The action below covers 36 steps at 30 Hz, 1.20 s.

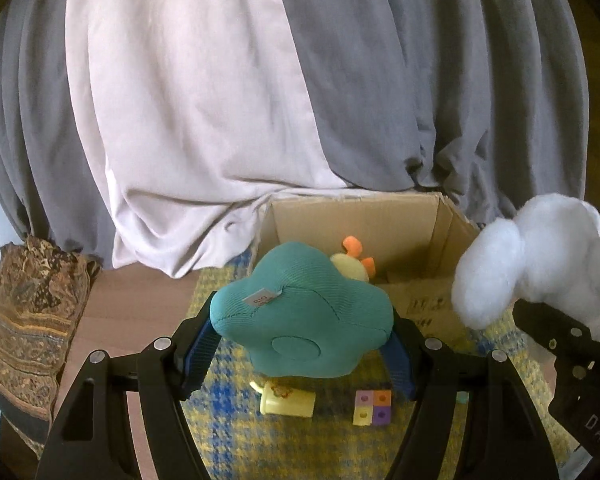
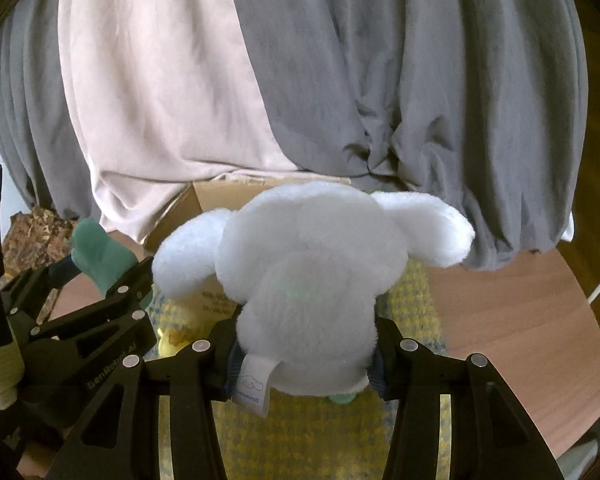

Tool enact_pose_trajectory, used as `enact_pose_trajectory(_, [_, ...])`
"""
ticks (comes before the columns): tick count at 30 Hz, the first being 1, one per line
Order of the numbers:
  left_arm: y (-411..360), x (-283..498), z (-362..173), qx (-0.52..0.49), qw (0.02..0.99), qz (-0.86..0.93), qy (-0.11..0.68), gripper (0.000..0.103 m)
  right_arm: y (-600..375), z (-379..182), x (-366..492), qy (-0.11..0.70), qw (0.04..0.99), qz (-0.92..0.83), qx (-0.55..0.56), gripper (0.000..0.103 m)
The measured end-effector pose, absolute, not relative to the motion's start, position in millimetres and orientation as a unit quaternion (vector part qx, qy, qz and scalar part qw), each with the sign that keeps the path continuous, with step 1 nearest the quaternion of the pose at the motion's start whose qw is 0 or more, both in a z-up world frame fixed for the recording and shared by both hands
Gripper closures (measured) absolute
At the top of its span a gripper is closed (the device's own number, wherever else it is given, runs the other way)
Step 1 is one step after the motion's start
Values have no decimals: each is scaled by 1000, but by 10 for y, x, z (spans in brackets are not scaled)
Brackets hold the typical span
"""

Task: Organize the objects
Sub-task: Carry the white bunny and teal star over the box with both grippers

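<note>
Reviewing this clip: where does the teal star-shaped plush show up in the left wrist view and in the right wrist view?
Left wrist view: the teal star plush sits centre, clamped between the left tongs, in front of the cardboard box.
Right wrist view: only a teal tip shows at the left edge, beside the white plush held by the right tongs.
Shared landmark: the cardboard box.
</note>
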<state>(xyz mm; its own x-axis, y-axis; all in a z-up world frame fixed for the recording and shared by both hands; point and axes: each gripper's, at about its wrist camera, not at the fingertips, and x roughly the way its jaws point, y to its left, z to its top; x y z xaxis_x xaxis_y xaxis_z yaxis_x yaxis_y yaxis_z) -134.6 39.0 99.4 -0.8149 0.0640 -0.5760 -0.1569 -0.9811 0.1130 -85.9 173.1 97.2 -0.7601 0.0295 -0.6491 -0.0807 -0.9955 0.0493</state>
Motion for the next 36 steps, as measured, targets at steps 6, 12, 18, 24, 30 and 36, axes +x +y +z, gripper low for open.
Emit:
enact_pose_trajectory(6, [405, -1552, 1127, -288, 61, 953, 78, 32, 1715, 1117, -1031, 36, 26, 940, -338, 54])
enact_pose_trajectory(12, [443, -1789, 1248, -283, 73, 952, 85, 32, 1789, 1233, -1299, 45, 22, 939, -339, 54])
enact_pose_trajectory(18, [463, -2015, 1270, -293, 84, 949, 80, 32, 1808, 1254, -1561, 46, 21, 934, -353, 54])
enact_pose_trajectory(24, [470, -2264, 1173, -310, 88, 944, 76, 32, 1869, 1174, -1859, 52, 21, 927, -372, 54])
enact_pose_trajectory(30, [504, -2430, 1029, -331, 90, 936, 75, 31, 1876, 1019, -2089, 51, 17, 916, -398, 54])
enact_pose_trajectory(36, [484, -2516, 917, -349, 83, 930, 76, 29, 1844, 917, -2183, 47, 17, 911, -410, 53])
